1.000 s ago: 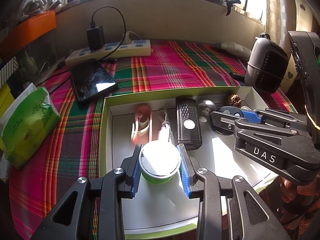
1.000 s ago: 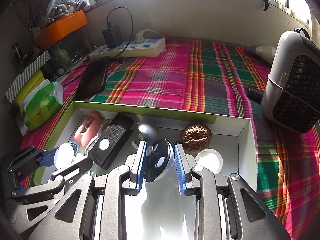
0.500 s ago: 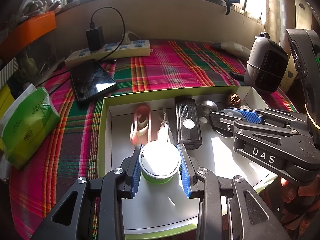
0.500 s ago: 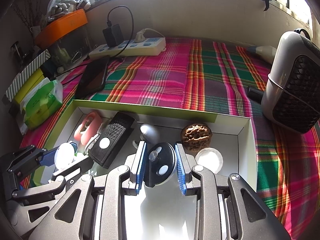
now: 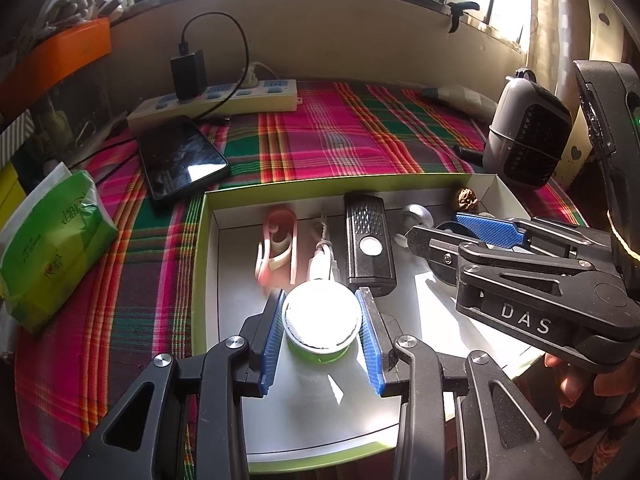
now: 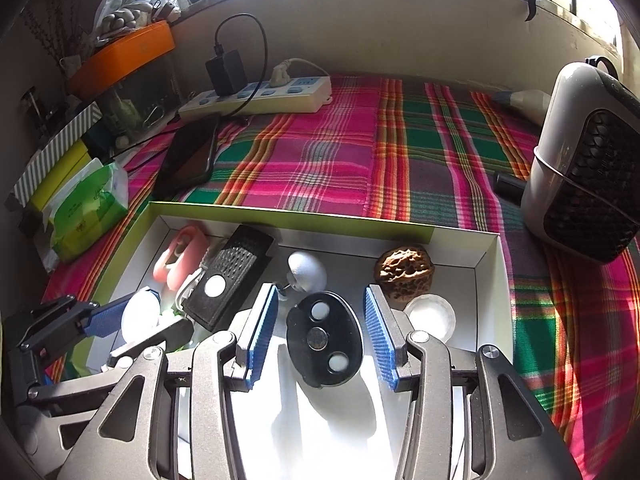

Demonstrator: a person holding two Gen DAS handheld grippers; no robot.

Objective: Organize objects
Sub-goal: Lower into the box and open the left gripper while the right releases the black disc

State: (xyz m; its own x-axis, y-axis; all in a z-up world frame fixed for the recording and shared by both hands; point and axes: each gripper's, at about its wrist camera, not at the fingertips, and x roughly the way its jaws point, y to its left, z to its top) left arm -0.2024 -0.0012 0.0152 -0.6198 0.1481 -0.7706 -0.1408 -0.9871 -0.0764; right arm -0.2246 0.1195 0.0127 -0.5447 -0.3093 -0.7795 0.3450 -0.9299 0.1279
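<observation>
A white tray with a green rim (image 5: 204,264) (image 6: 280,216) lies on the plaid cloth. Inside it stands a green jar with a white lid (image 5: 320,320) between the blue pads of my left gripper (image 5: 322,334). Its jaws are opening and the pads sit just off the jar's sides. My right gripper (image 6: 320,336) is also opening; a black oval disc (image 6: 324,344) lies flat on the tray floor between its pads, with gaps on both sides. From the left wrist, the right gripper (image 5: 436,228) reaches in from the right.
The tray also holds a pink clip (image 5: 276,248), a black rectangular device (image 5: 368,248), a walnut (image 6: 404,272) and a white cap (image 6: 430,316). On the cloth lie a phone (image 5: 180,160), a power strip (image 5: 216,100), a green tissue pack (image 5: 52,240) and a small heater (image 6: 588,160).
My right gripper's jaws have spread apart, and the black disc they gripped on edge now lies flat. My left gripper's pads have widened slightly around the jar. Neither hand has shifted.
</observation>
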